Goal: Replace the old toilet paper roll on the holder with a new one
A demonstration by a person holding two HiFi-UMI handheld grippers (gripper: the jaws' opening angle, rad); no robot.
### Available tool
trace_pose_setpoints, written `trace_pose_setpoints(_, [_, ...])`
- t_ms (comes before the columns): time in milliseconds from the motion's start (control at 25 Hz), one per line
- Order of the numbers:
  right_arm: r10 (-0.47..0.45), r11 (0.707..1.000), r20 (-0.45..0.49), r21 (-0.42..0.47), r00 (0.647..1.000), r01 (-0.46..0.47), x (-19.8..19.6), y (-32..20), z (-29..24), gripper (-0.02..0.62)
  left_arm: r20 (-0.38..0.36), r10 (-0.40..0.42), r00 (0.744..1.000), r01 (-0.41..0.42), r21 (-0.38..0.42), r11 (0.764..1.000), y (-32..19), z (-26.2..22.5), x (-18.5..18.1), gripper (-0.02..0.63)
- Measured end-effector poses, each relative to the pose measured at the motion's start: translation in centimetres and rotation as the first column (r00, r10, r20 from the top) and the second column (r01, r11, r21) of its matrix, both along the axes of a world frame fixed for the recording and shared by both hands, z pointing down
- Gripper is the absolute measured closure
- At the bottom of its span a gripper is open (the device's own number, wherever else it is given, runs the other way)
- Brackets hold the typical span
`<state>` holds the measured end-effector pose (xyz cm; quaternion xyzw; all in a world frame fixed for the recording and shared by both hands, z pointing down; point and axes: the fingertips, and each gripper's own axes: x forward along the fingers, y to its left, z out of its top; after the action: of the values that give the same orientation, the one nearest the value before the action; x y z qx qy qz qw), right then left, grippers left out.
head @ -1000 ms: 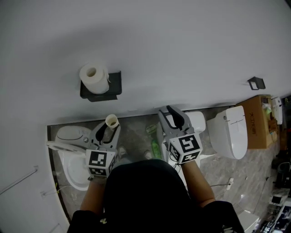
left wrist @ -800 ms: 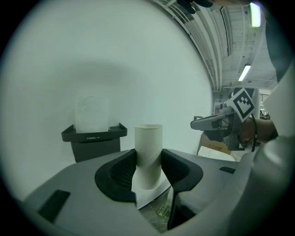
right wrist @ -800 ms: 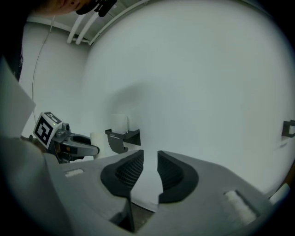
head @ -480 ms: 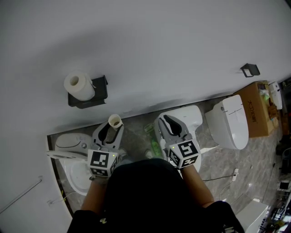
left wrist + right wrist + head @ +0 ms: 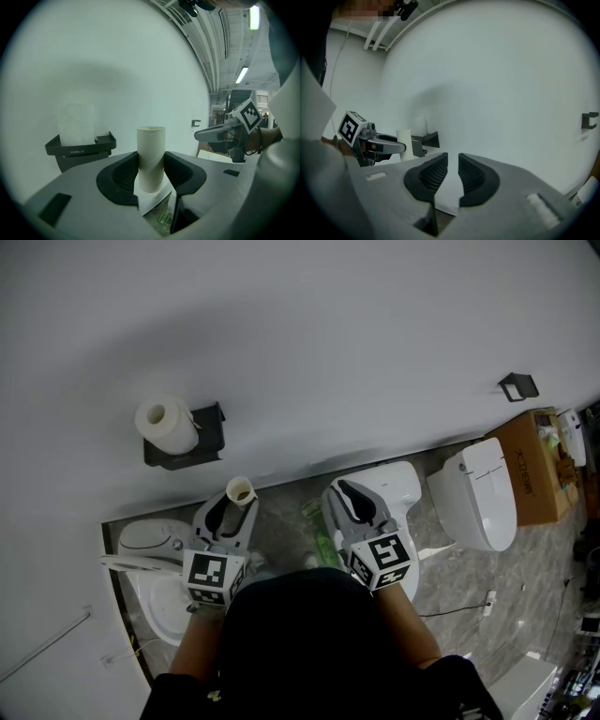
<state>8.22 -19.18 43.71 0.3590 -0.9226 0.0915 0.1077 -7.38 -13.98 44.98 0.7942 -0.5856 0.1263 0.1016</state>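
Now: full roll on holder, bare tube in left gripper

The left gripper [image 5: 223, 515] pinches an empty beige cardboard toilet-paper tube [image 5: 150, 159] btwn its black ribbed pads, jaws held fairly wide round it. Tube stands upright, top end open, sticking up above the jaws. The right gripper [image 5: 450, 174] has nothing in it: its jaws have just been closing & now sit nearly together, only a thin slit btwn the pads. Both grippers are side by side in front of the person, apart from each other, pointing at the pale wall.

On that wall, up & left of the left gripper in the head view, a full white toilet paper roll [image 5: 167, 425] sits on the black wall-mounted holder w/ small shelf [image 5: 211, 423]. The roll is clear of both grippers.

Below is a grey marbled floor [image 5: 459, 582], w/ a white toilet [image 5: 473, 507] off to the right & a brown cardboard box [image 5: 530, 474] just beside it. A small black bracket [image 5: 518, 386] is fixed to the wall above the box.
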Motion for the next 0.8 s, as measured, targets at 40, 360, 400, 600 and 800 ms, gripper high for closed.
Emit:
trace_pose_setpoints(40, [-0.002, 1.0, 0.001, 0.005, 1.0, 0.002, -0.1, 0.0, -0.1, 0.536, 0.0, -0.002, 1.0, 0.002, 0.001, 1.0, 0.0, 0.0, -0.1, 0.425])
trace_pose_setpoints(360, [-0.027, 0.999, 0.004, 0.024, 1.0, 0.027, -1.1, 0.3, -0.2, 0.546, -0.006, -0.01, 1.0, 0.01, -0.003, 1.0, 0.4, 0.2, -0.7, 0.425])
trace_pose_setpoints(400, [-0.03, 0.999, 0.003, 0.024, 1.0, 0.03, -1.2, 0.3, -0.2, 0.546, -0.005, -0.009, 1.0, 0.009, -0.003, 1.0, 0.4, 0.2, -0.7, 0.425])
trace_pose_setpoints(600, [-0.04, 0.999, -0.004, 0.026, 0.999, 0.04, -1.7, 0.5, -0.1, 0.546, -0.005, -0.02, 1.0, 0.02, -0.002, 1.0, 0.6, 0.1, -1.3, 0.425])
trace_pose_setpoints(800, [-0.047, 0.999, -0.006, 0.025, 0.999, 0.047, -2.2, 0.7, -0.1, 0.546, -0.006, -0.028, 1.0, 0.028, 0.002, 1.0, 1.0, 0.0, -1.7, 0.425])
